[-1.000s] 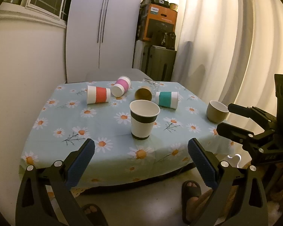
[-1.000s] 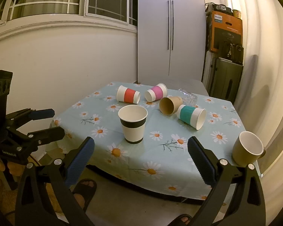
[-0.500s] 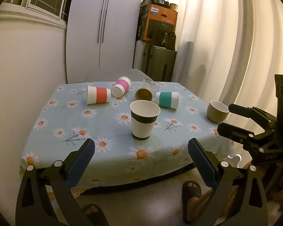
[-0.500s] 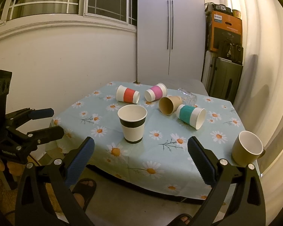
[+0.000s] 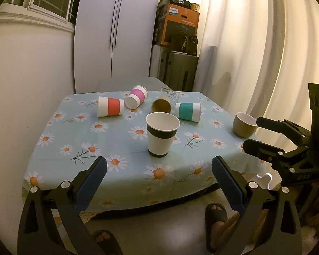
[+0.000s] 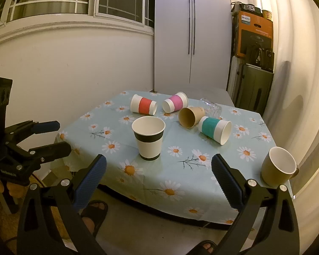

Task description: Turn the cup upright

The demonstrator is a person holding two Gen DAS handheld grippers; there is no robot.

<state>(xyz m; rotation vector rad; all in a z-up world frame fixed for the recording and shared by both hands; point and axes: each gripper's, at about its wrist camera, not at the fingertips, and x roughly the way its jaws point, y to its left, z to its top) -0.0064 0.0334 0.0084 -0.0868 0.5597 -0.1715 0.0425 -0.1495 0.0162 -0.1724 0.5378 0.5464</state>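
- Left tongs point(image 5: 158, 170): spread wide, holding nothing, touching nothing; poised level off the near edge of the table point(image 5: 108, 140), pointing at 12 o'clock toward the cups.
- Right tongs point(image 6: 158, 170): likewise wide apart and empty, held off the near table edge, aimed at 12 o'clock.
- Black-banded cup point(image 5: 162, 135): upright near the table's middle, mouth up, straight ahead of both tongs, well apart from them.
- Lying on their sides beyond it: red-banded cup point(image 5: 110, 109) at 11 o'clock, pink-banded cup point(image 5: 137, 96), brown cup point(image 5: 161, 105), teal-banded cup point(image 5: 188, 111) at 1 o'clock.
- Clear glass point(image 6: 210, 106) on its side at the far edge.
- Tan mug point(image 6: 278, 165) upright at the right-hand table edge.
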